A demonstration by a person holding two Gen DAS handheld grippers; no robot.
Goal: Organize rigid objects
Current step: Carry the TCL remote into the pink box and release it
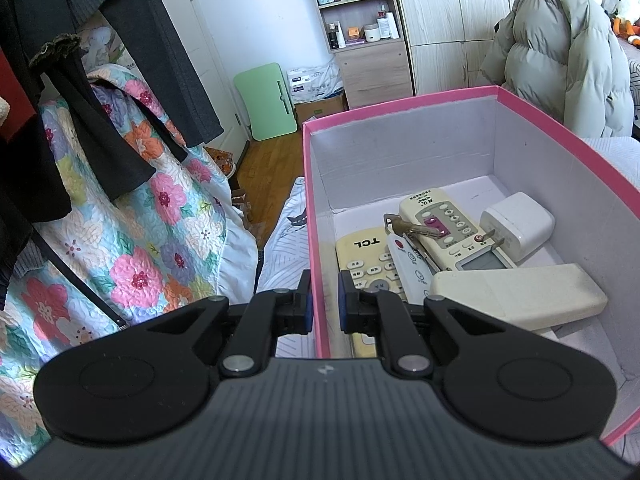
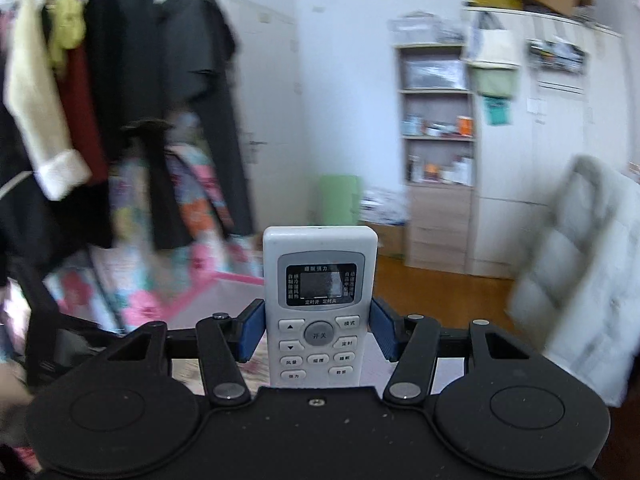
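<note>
My left gripper is shut on the left wall of a pink box, one finger outside and one inside. In the box lie a TCL remote, a cream remote, a small white remote, keys, a white charger plug and a beige case. My right gripper is shut on a white air-conditioner remote, held upright in the air with its buttons facing the camera. The pink box edge shows behind it.
Dark coats and a floral quilt hang on a rack at the left. A puffy jacket drapes a chair beyond the box. A shelf unit, wardrobe and green folding board stand at the far wall.
</note>
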